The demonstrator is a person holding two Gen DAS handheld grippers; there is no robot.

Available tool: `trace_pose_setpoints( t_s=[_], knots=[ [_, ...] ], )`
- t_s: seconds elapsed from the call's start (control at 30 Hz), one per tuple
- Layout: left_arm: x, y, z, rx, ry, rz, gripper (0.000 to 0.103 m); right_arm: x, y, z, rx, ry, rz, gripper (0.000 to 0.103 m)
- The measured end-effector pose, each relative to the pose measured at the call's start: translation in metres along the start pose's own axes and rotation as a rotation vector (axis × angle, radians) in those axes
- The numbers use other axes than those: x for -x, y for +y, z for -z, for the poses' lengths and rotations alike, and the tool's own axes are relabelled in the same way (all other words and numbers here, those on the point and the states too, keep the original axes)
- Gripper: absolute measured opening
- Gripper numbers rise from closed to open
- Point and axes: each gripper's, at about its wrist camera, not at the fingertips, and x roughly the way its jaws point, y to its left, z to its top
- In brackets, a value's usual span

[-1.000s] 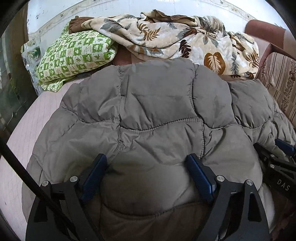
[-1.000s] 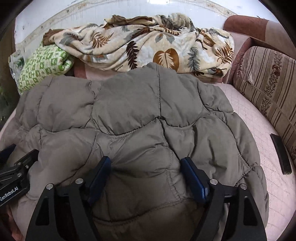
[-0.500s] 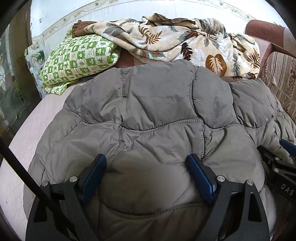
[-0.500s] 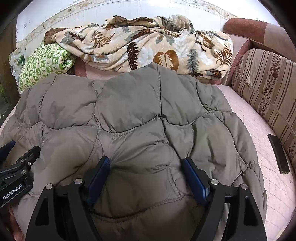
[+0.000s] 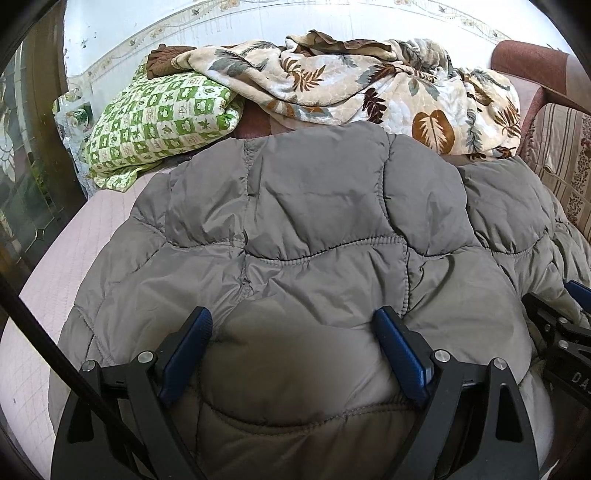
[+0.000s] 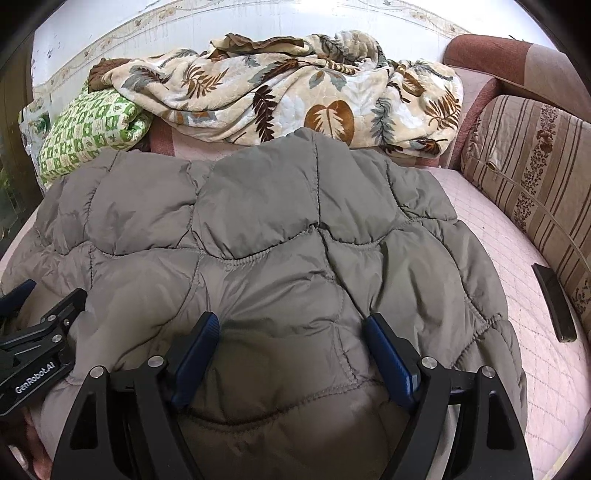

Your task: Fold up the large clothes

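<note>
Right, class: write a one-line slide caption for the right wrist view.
Right hand-held gripper, jaws wide, over a grey puffer jacket spread on a pink bed.

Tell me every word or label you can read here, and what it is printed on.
"GenRobot.AI": white lettering on the black body of the left gripper, seen from the right wrist.
"DA", cut off by the picture's edge: on the right gripper, seen from the left wrist.
Nothing else is readable.

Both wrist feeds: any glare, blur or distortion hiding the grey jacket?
Left wrist: strong fisheye bending, black corners; grey quilted puffer jacket sharp, shadowed between left gripper fingers. Right wrist: same bending, wall overexposed, no motion blur.
</note>
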Motion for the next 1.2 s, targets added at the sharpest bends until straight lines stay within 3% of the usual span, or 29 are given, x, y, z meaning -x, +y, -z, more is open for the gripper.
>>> trace_pose_setpoints(
  t_s=[0.23,0.33,0.57,0.7,0.9,1.03,1.2],
  knots=[
    [0.009,0.002,0.004,0.013,-0.015,0.000,0.090,0.026,0.003,0.008,-0.015,-0.022,-0.009,0.085],
    [0.028,0.010,0.010,0.047,-0.031,0.044,0.090,0.054,0.002,0.017,-0.034,-0.077,-0.027,0.085],
    [0.113,0.024,0.053,0.069,-0.123,0.083,0.090,0.145,0.000,0.059,-0.005,-0.287,-0.031,0.087],
    [0.171,0.034,0.098,0.070,-0.180,0.082,0.090,0.204,0.006,0.110,0.048,-0.411,-0.057,0.089],
    [0.240,0.048,0.145,0.082,-0.267,0.030,0.095,0.268,0.009,0.161,0.113,-0.557,-0.051,0.094],
    [0.258,0.046,0.158,0.041,-0.285,0.009,0.099,0.281,0.007,0.174,0.103,-0.587,-0.053,0.102],
    [0.257,0.047,0.153,0.042,-0.268,-0.005,0.100,0.271,0.007,0.170,0.073,-0.533,-0.074,0.102]
  ],
)
